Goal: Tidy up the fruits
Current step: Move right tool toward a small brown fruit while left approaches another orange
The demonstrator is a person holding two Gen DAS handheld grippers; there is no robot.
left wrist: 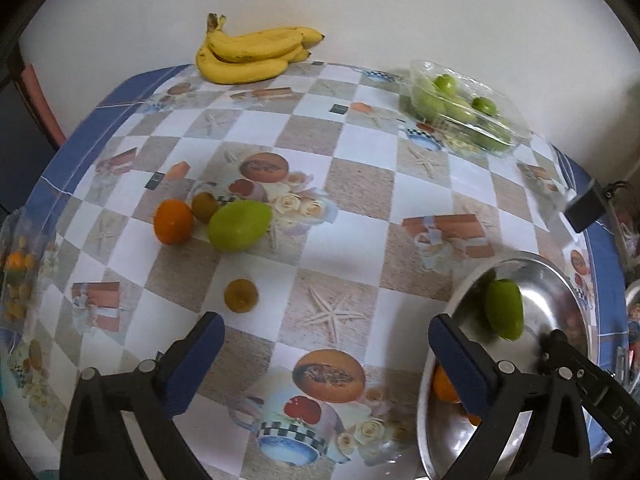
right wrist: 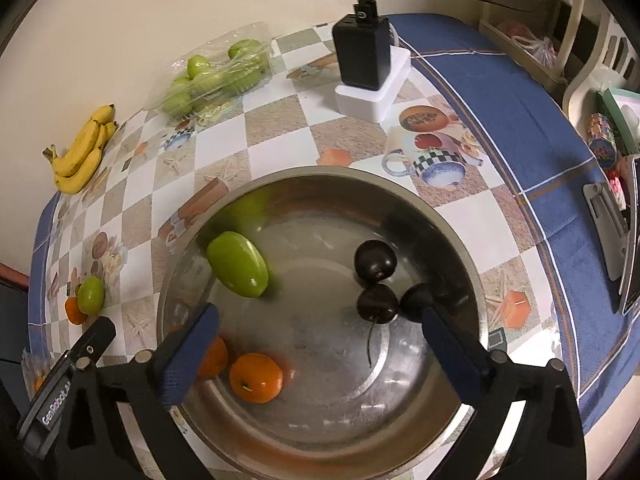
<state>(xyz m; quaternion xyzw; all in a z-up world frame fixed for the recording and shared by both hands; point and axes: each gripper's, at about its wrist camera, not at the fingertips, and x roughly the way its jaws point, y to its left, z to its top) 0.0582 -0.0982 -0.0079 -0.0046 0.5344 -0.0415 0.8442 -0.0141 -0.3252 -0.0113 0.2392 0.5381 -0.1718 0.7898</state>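
Right gripper (right wrist: 316,344) spread wide, nothing between the jaws, over the steel bowl (right wrist: 400,196); green mango (right wrist: 238,264) ahead-left, plums (right wrist: 376,260) ahead-right; left gripper (left wrist: 326,354) equally wide, empty; small brownish fruit (left wrist: 241,295) just ahead-left.

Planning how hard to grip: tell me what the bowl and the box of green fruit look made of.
Bowl: apparently polished metal, likely steel; its wall mirrors the green fruit. Box: thin clear plastic, glossy and creased; the fruit shows through it.
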